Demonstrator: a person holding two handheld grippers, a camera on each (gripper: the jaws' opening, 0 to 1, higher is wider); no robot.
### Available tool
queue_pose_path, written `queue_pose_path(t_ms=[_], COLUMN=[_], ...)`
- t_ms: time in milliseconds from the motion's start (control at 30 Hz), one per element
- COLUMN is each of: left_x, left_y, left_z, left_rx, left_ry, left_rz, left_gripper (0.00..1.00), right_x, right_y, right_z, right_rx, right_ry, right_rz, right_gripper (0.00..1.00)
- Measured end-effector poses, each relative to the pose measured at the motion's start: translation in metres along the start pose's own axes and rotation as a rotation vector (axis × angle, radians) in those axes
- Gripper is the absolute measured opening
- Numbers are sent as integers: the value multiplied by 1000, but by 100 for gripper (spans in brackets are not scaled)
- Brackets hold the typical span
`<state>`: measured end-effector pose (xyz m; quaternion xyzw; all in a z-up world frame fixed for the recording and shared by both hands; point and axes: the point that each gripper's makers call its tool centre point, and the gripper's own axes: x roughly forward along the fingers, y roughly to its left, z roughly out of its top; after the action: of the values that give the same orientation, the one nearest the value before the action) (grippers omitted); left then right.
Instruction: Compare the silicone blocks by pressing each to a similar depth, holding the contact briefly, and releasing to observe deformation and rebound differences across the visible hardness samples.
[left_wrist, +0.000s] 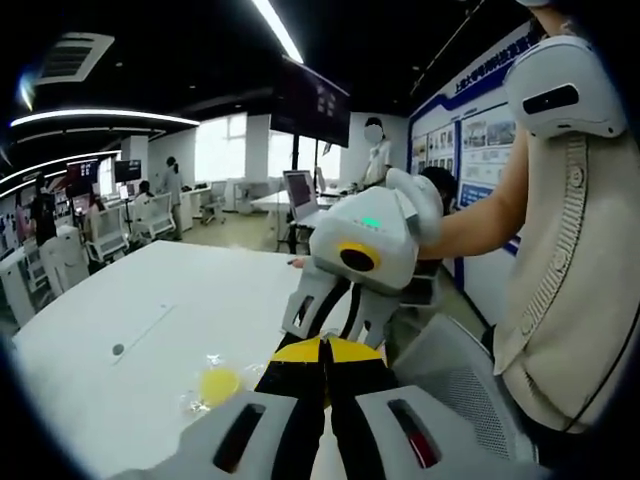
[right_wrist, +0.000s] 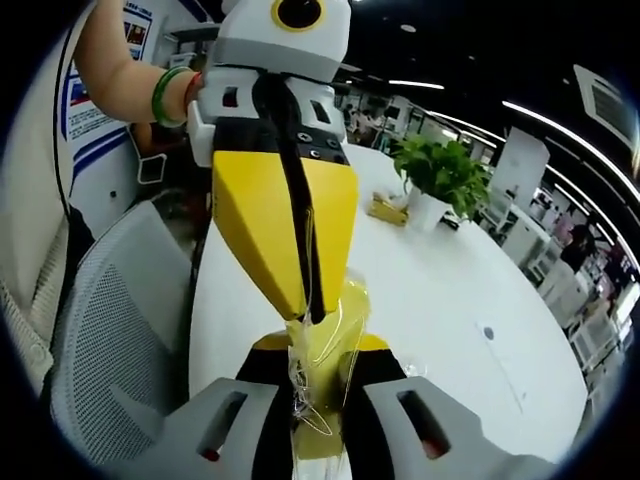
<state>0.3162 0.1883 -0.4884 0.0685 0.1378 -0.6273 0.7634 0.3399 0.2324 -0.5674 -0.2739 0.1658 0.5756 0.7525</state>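
White table (left_wrist: 150, 300) w/ yellow block in clear wrap (left_wrist: 217, 385), potted plant (right_wrist: 440, 180).

Left gripper (right_wrist: 305, 300): yellow wedge jaws, black mid-section w/ screws, white housing, black cable down the centre. Right gripper (left_wrist: 335, 335): white body w/ green LED, yellow-ringed black lens. Person: cream ribbed sleeveless top (left_wrist: 575, 290), green bangle (right_wrist: 168, 92).

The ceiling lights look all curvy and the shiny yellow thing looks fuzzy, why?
In the left gripper view the fisheye lens bends the ceiling light strips into arcs and stretches things near the edge. In the right gripper view the yellow block in clear wrap sits very close to the camera, so it blurs, and the wrap catches glare; the potted plant farther back looks sharper.
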Motion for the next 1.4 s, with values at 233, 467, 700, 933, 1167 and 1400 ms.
queue_pose_path(t_ms=[233,467,700,933,1167,1400], left_x=[2,10,17,18,21,20], left_y=[3,3,3,4,3,5], left_z=[-2,-2,-1,-3,-8,-9], left_rx=[-20,-23,-1,4,-42,-52], left_ry=[1,22,27,36,50,50], left_rz=[12,39,64,72,76,98], left_gripper=[0,0,0,0,0,0], right_x=[1,-1,-7,-7,-6,-5], right_y=[-1,-2,-3,-2,9,10], right_z=[-2,-8,-14,-18,-23,-24], right_rx=[3,16,15,28,97,116], right_ry=[-3,-11,1,13,15,11], right_rz=[12,38,55,66,144,157], right_gripper=[7,8,8,9,11,13])
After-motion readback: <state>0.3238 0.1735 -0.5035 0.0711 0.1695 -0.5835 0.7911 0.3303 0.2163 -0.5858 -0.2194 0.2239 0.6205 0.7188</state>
